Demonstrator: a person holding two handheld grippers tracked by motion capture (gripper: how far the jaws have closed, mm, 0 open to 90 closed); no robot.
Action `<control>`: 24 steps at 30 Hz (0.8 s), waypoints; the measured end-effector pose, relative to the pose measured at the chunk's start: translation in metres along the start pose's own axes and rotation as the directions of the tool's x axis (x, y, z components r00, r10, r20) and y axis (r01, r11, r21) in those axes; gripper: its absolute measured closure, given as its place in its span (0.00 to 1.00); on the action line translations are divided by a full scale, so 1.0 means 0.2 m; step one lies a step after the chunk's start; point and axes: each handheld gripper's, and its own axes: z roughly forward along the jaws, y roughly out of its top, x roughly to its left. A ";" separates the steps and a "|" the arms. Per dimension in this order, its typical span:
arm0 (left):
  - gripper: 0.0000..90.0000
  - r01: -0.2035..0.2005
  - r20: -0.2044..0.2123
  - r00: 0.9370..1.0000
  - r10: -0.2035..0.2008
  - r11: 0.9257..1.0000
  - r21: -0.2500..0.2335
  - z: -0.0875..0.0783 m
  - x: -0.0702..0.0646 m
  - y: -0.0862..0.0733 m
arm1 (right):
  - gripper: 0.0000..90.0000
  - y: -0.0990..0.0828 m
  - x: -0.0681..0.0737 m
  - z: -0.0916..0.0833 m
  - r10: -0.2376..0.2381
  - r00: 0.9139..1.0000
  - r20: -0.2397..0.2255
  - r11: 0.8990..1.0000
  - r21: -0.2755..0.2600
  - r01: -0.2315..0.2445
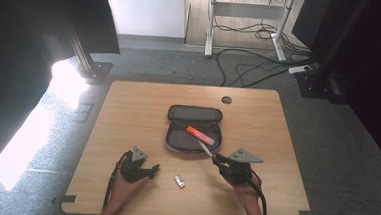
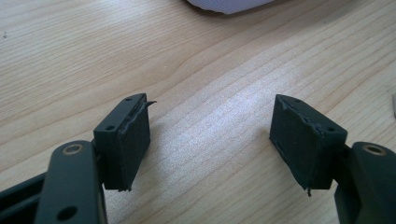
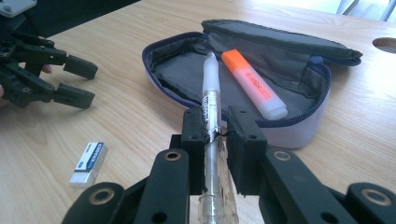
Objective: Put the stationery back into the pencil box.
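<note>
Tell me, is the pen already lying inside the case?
No, the right gripper holds the pen clamped above the open case.

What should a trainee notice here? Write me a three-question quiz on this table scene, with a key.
1. True or false: the right gripper is shut on a clear pen.
2. What lies inside the open pencil case? A) an orange highlighter B) a pair of scissors C) a ruler
3. Fill in: the small white thing on the table between the two grippers is an ______.

Key
1. True: the pads press on the pen from both sides, and its tip points toward the case.
2. A: the orange highlighter lies in the case.
3. Eraser. It lies free on the wood; the left gripper stands open with nothing between its pads.
</note>
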 end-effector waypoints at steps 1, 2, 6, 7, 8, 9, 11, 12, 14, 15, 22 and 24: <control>0.32 0.000 0.000 1.000 0.000 1.000 0.000 0.00 0.00 0.00 | 0.85 0.00 0.00 0.01 -0.002 1.000 0.001 1.000 0.001 0.002; 0.32 0.000 0.000 1.000 0.000 1.000 0.000 0.00 0.00 0.00 | 0.85 0.01 0.00 0.01 -0.004 1.000 0.002 1.000 0.003 0.004; 0.32 0.000 0.000 1.000 0.000 1.000 0.000 0.00 0.00 0.00 | 0.85 0.04 -0.01 0.02 -0.016 1.000 -0.003 1.000 0.008 0.016; 0.32 0.000 0.000 1.000 0.000 1.000 0.000 0.00 0.00 0.00 | 0.85 0.04 -0.01 0.02 -0.016 1.000 -0.003 1.000 0.008 0.016; 0.32 0.000 0.000 1.000 0.000 1.000 0.000 0.00 0.00 0.00 | 0.85 0.04 -0.01 0.03 -0.015 1.000 -0.007 1.000 0.009 0.016; 0.32 0.000 0.000 1.000 0.000 1.000 0.000 0.00 0.00 0.00 | 0.85 0.05 -0.01 0.03 -0.018 1.000 -0.009 1.000 0.011 0.018; 0.32 0.000 0.000 1.000 0.000 1.000 0.000 0.00 0.00 0.00 | 0.85 0.06 -0.01 0.04 -0.026 1.000 -0.008 1.000 0.013 0.026; 0.32 0.000 0.000 1.000 0.000 1.000 0.000 0.00 0.00 0.00 | 0.85 0.06 -0.01 0.04 -0.027 1.000 -0.007 1.000 0.013 0.027; 0.32 0.000 0.000 1.000 0.000 1.000 0.000 0.00 0.00 0.00 | 0.85 0.07 -0.02 0.05 -0.025 1.000 -0.007 1.000 0.011 0.025; 0.32 0.000 0.000 1.000 0.000 1.000 0.000 0.00 0.00 0.00 | 0.85 0.07 -0.03 0.05 -0.025 1.000 -0.007 1.000 0.012 0.025; 0.32 0.000 0.000 1.000 0.000 1.000 0.000 0.00 0.00 0.00 | 0.85 0.10 -0.06 0.07 0.008 1.000 -0.019 1.000 0.008 -0.008; 0.32 0.000 0.000 1.000 0.000 1.000 0.000 0.00 0.00 0.00 | 0.85 0.10 -0.06 0.08 0.006 1.000 -0.019 1.000 0.014 -0.005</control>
